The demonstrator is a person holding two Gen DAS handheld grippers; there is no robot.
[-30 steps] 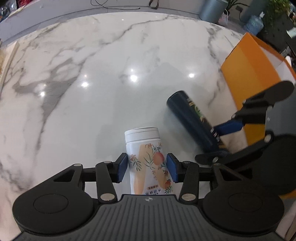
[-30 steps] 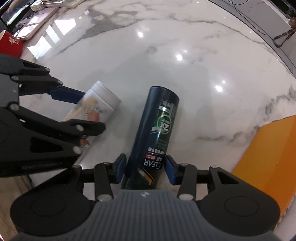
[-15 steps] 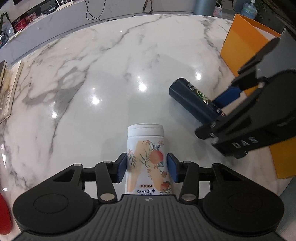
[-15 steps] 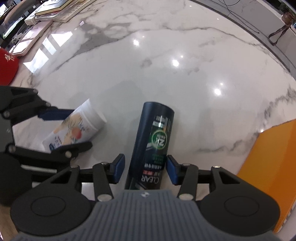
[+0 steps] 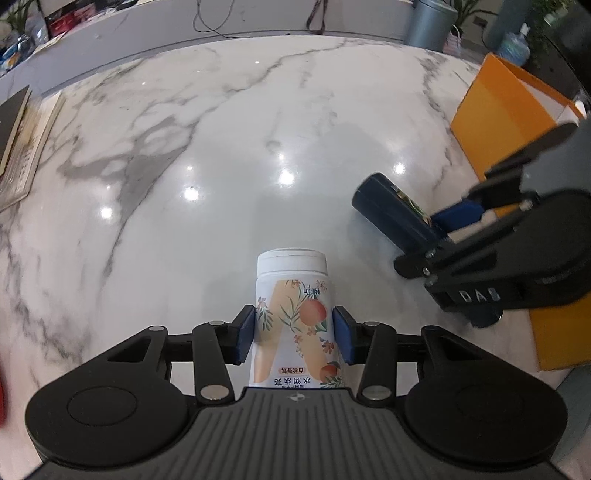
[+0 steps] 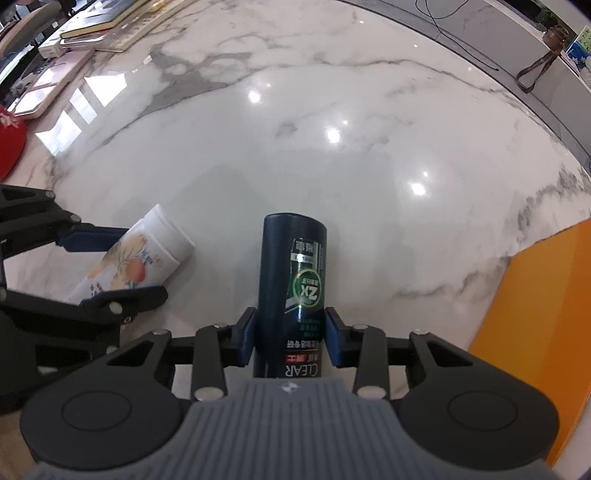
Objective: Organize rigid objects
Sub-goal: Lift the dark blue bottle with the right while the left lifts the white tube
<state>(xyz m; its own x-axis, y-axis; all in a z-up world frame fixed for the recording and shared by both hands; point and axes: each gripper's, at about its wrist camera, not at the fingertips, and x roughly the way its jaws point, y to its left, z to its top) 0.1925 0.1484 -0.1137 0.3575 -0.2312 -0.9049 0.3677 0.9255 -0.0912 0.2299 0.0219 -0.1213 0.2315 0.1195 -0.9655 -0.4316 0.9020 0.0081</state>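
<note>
My left gripper (image 5: 294, 338) is shut on a white bottle with a peach and flower print (image 5: 293, 314), cap pointing away, held above the marble table (image 5: 221, 147). My right gripper (image 6: 290, 338) is shut on a dark blue CLEAR bottle (image 6: 293, 273), its flat end pointing away. The blue bottle also shows in the left wrist view (image 5: 391, 212), to the right of the white bottle. The white bottle shows in the right wrist view (image 6: 140, 258), to the left, between the left gripper's fingers.
An orange box (image 5: 506, 122) stands at the table's right side, also in the right wrist view (image 6: 539, 325). Books (image 6: 99, 26) and flat cases lie along the far left edge. A red object (image 6: 9, 147) sits at the left edge.
Both grippers have lifted their bottles higher above the table and drawn back. The two bottles stay side by side, with the grips unchanged.
</note>
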